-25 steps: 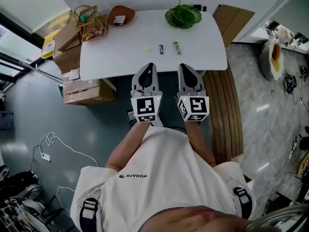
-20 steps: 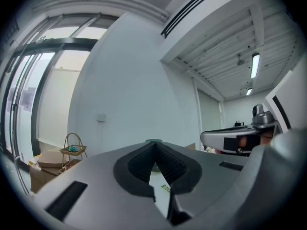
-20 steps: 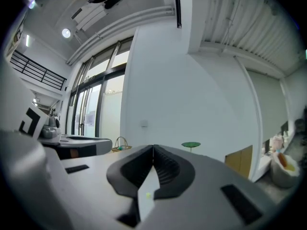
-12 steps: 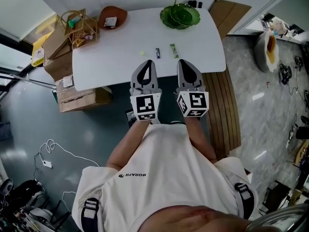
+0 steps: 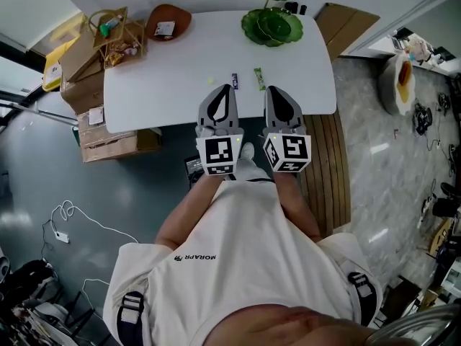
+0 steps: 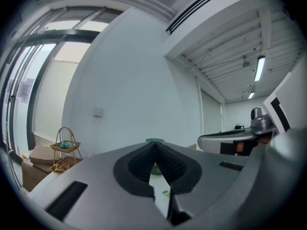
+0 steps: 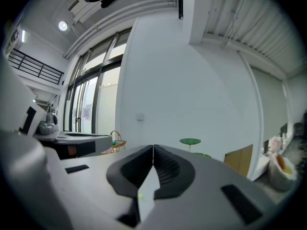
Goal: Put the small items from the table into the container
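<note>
both grippers held side by side over the near edge of the white desk (image 5: 158, 92), pointing toward the far edge. the marker cubes are just in front of the person's white shirt (image 5: 238, 265).

left gripper (image 5: 225, 89): jaws closed, tips meeting, nothing between them. right gripper (image 5: 276, 91): jaws closed too, empty.

three small items lie in a short row near the middle of the desk, just past the gripper tips, none touched:
- a pale yellow-green bit (image 5: 211, 81), leftmost
- a dark bar (image 5: 235, 81) in the middle
- a green bar (image 5: 260, 78) on the right, lying lengthwise toward the far edge

the left gripper view shows the green bar low down through the gap behind the closed tips. the right gripper view shows the yellow-green bit the same way.

green two-tier dish (image 5: 271, 26) stands at the far edge toward the right corner, well apart from the row. brown bowl (image 5: 180, 16) sits at the far left corner with a small pale item inside. cannot tell which of these is the container. wire basket stand (image 5: 115, 31) is just off the left far corner. cardboard boxes (image 5: 108, 139) are stacked on the floor by the left edge.
</note>
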The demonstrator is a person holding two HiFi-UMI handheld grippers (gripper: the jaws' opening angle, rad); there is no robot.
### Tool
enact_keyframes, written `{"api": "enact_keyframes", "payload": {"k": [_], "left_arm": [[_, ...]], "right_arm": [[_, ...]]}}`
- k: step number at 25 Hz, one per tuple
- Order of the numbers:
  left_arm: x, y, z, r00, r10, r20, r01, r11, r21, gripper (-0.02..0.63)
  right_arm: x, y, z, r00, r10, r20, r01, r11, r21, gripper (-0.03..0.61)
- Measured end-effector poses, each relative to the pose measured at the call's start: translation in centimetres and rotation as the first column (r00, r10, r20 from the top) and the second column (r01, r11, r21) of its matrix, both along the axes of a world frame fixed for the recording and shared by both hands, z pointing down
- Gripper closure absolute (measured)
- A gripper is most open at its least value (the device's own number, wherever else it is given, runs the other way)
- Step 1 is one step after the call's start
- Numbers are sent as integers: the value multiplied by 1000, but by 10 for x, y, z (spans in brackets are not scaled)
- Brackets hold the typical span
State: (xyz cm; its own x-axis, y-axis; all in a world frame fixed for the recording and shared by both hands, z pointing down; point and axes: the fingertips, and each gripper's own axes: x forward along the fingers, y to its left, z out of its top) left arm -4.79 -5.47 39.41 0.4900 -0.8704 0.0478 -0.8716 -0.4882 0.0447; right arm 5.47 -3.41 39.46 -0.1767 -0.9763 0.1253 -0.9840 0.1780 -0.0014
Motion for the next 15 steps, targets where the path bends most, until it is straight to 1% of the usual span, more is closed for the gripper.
{"api": "enact_keyframes", "payload": {"k": [4,8,15], "left_arm": [[3,-16,1,1000,-29,9,29,1000,-3,609],[14,-35,-2,998,-59,10,59,998,2,609],[28,-56,2,994,-107,27,107,994,1,609]], "right_arm": [[4,-16,0,1000,-27,11,27,1000,-1,565],[6,-30,0,997,-70,11,70,998,-3,565],[31,-58,6,994,-105,28,105,994,-6,565]]}}
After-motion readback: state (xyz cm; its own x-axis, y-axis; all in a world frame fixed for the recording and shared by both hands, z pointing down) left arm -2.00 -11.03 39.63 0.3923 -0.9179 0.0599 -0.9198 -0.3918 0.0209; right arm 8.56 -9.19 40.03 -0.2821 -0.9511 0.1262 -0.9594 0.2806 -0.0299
